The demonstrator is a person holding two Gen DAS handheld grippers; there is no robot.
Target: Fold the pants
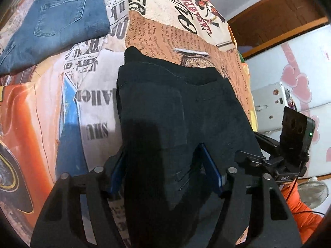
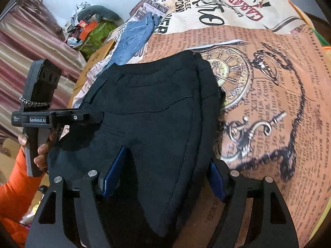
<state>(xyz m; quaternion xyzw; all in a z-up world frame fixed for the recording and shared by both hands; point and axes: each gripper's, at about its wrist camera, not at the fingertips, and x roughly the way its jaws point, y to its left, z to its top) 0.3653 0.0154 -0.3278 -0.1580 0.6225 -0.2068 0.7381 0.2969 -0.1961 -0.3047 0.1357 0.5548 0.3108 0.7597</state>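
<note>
The left gripper [image 1: 165,169] and right gripper [image 2: 163,175] are held partly spread, pads apart, with the folded black pants [image 2: 153,107] lying beneath and ahead of both. Blue jeans [image 1: 60,20] are seen farther off on the printed bedspread [image 2: 279,82].

light: even indoor, fairly bright | shadow: your claws cast dark patches on the black pants [image 1: 175,111] | distortion: strong fisheye bend, black corners | blur: slight softness toward the rims
</note>
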